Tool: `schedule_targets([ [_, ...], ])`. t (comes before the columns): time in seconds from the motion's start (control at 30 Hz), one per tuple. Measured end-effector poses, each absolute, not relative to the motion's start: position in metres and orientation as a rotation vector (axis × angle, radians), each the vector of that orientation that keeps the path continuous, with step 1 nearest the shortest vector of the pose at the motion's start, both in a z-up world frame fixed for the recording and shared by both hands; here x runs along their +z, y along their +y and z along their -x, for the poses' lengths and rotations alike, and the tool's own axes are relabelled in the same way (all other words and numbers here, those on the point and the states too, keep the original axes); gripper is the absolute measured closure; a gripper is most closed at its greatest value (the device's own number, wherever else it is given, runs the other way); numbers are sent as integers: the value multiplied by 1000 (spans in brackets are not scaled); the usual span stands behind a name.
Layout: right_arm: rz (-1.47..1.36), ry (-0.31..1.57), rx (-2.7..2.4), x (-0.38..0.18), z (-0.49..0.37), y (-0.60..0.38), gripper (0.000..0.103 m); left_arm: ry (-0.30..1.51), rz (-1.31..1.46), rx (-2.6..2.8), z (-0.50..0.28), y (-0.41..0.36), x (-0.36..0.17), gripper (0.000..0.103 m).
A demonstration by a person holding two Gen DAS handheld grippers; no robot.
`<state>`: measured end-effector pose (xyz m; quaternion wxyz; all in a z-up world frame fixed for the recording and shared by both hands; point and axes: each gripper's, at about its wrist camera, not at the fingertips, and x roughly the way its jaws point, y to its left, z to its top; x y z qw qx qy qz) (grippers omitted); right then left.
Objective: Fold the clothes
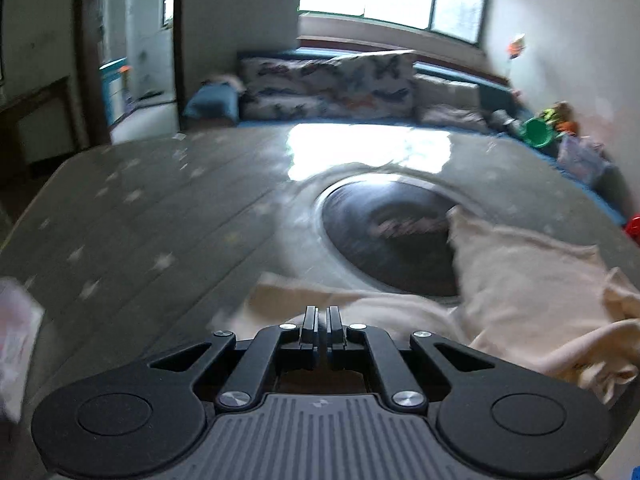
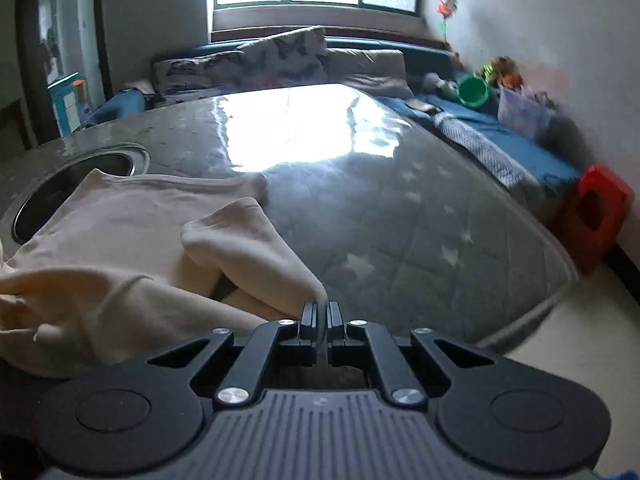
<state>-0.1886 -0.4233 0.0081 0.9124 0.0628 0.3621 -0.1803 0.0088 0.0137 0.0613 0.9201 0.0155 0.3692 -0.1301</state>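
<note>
Left wrist view shows my left tool (image 1: 322, 322) with its two fingers pressed almost together, right at the near edge of the cream garment (image 1: 520, 280). I think a bit of cloth is pinched between them, but the view is blurry there, so I am not sure.

In the right wrist view, my right tool (image 2: 321, 318) is clenched too, and a fold of the cream garment (image 2: 132, 240) runs right up into the narrow gap. It looks like it is holding that edge.

The garment lies bunched on the grey worktop (image 2: 400, 220), partly over the round dark plate (image 1: 384, 240) sunk into the top. It is not flat and not a neat fold; one part humps up like a loose sleeve.

What matters most to me is this: the cloth lies to the right of my left tool and to the left of my right tool. So it hangs between them, with its long side running from one tool to the other and the rest spreading away from me. Each tool is close to its own end.

From this alone I cannot tell if I am spreading it out or bringing one part over.
</note>
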Motion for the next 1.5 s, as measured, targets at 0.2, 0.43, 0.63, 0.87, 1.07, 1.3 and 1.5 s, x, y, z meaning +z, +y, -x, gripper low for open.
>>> schedule_targets([
  [0.2,-175,722,-368,19,201,-430,85,797,-29,-172,4,44,55,99],
  [0.43,-144,631,-251,44,160,-434,82,758,-67,-288,-7,17,71,87],
  [0.63,-150,693,-156,28,90,-442,77,731,-167,-461,-41,-67,72,76],
  [0.87,-118,780,-154,5,43,-448,69,778,-274,-544,-81,-145,42,57],
  [1.07,-146,829,-161,-11,22,-456,69,813,-282,-507,-104,-165,24,57],
  [1.3,-134,849,-157,-17,5,-456,69,827,-244,-534,-116,-172,18,61],
  [1.5,-120,855,-141,-14,0,-451,90,808,-247,-574,-115,-177,17,96],
])
